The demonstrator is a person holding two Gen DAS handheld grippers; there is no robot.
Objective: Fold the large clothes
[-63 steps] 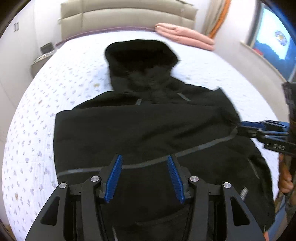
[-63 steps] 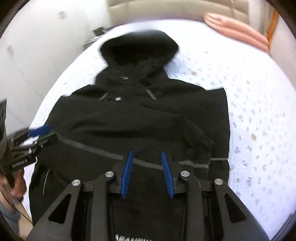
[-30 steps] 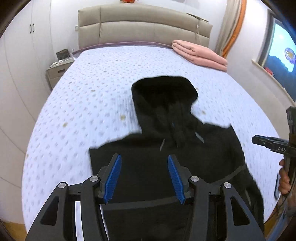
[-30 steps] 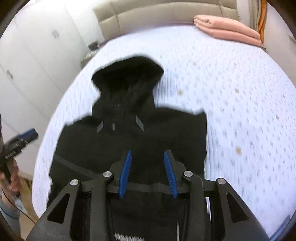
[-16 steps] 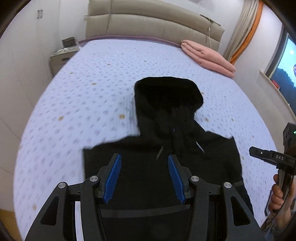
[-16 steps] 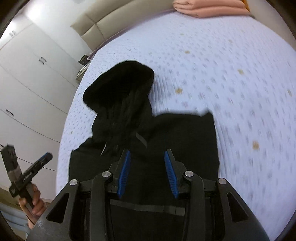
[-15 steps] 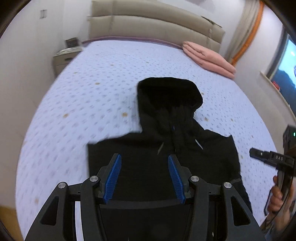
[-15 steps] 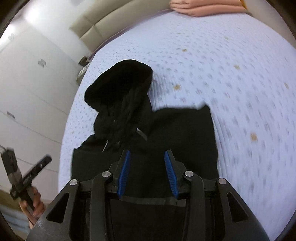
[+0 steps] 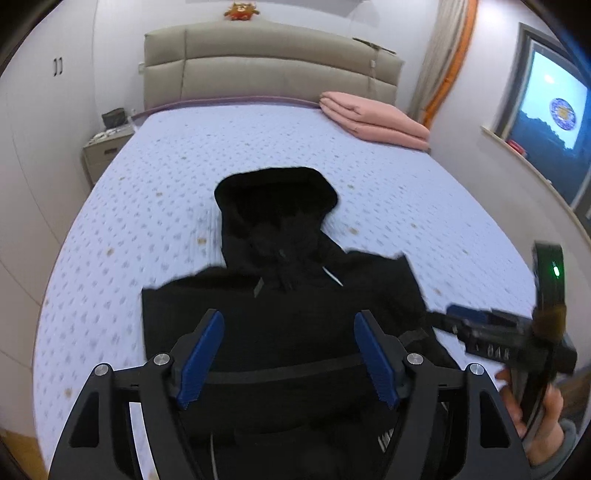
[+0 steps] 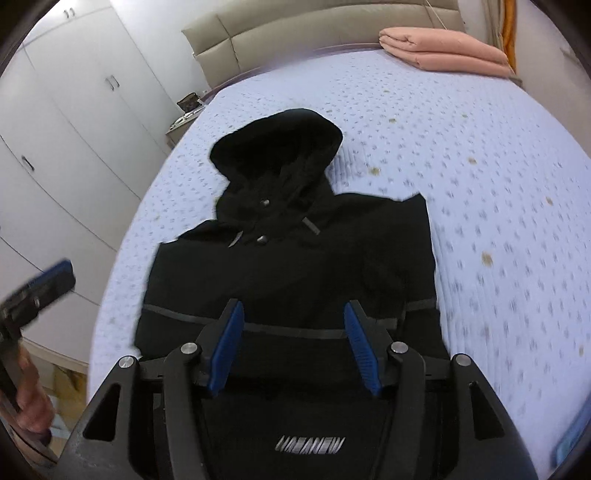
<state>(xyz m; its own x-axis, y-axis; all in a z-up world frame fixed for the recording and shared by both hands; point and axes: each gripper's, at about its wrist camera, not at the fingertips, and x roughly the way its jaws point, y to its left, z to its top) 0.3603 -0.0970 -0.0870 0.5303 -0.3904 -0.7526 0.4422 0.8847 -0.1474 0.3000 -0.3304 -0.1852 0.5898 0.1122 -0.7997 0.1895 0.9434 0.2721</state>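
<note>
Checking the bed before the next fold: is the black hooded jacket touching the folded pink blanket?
Apart. In the right wrist view, bare bedspread separates the jacket hood from the pink blanket.

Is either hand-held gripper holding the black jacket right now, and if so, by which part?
Neither. The left hand-held gripper and the right hand-held gripper have just been opening, with nothing pinched; the jacket lies on the bed.

One black hooded jacket [image 9: 280, 325] lies on one bed [image 9: 155, 192]. One folded pink blanket [image 9: 373, 120] sits at the bed's far right corner. One nightstand [image 9: 105, 146] stands beside its far left corner. Two grippers: left [image 9: 288, 360] and right [image 10: 293, 347]. One plush toy [image 9: 241, 10] tops the headboard.
</note>
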